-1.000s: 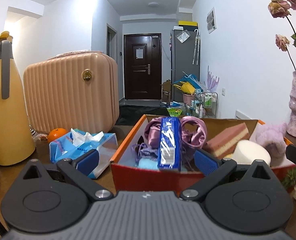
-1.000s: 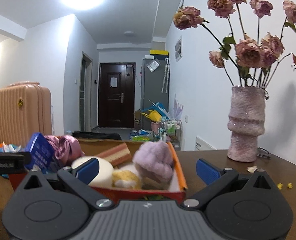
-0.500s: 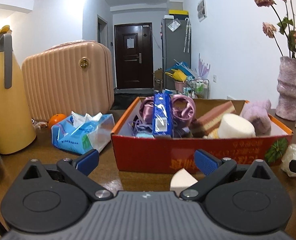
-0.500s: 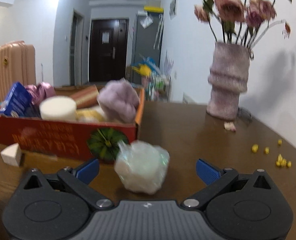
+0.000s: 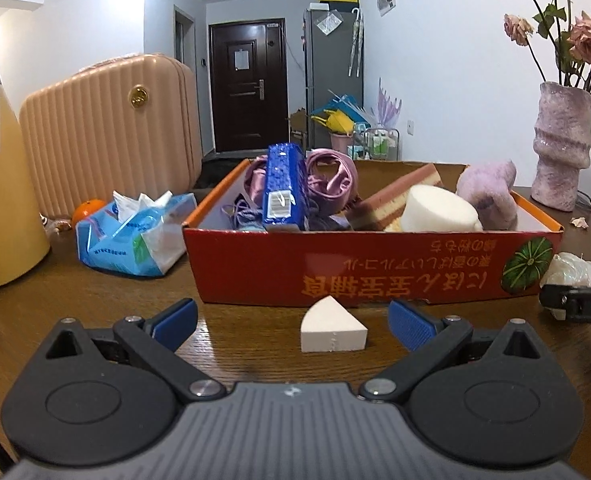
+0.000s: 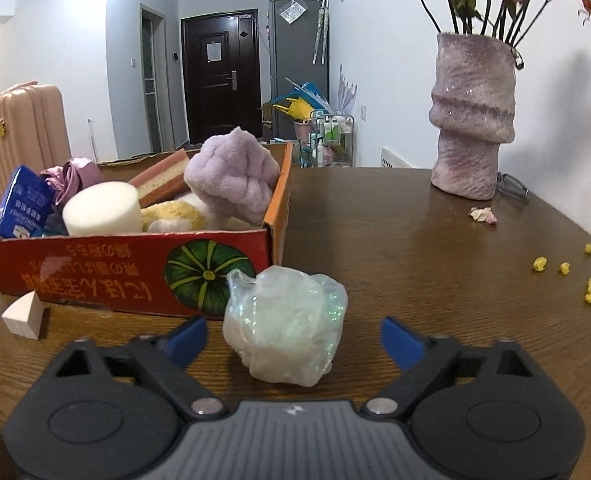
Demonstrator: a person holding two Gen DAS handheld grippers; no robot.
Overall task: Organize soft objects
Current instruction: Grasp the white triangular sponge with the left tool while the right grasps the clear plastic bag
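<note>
Now | right gripper (image 6: 293, 338): closing, pads clear of iridescent bundle (image 6: 283, 326) between | left gripper (image 5: 293, 324): wide, white wedge (image 5: 332, 330) between.

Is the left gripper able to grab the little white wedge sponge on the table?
Probably yes: the white wedge sponge sits on bare table right between the open left gripper fingers, nothing blocking.

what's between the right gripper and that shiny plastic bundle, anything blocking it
Nothing visible. The shiny plastic bundle sits on bare table between the right gripper's jaws, which have just been closing but do not yet touch it. The red box stands just behind it, not in the way.
</note>
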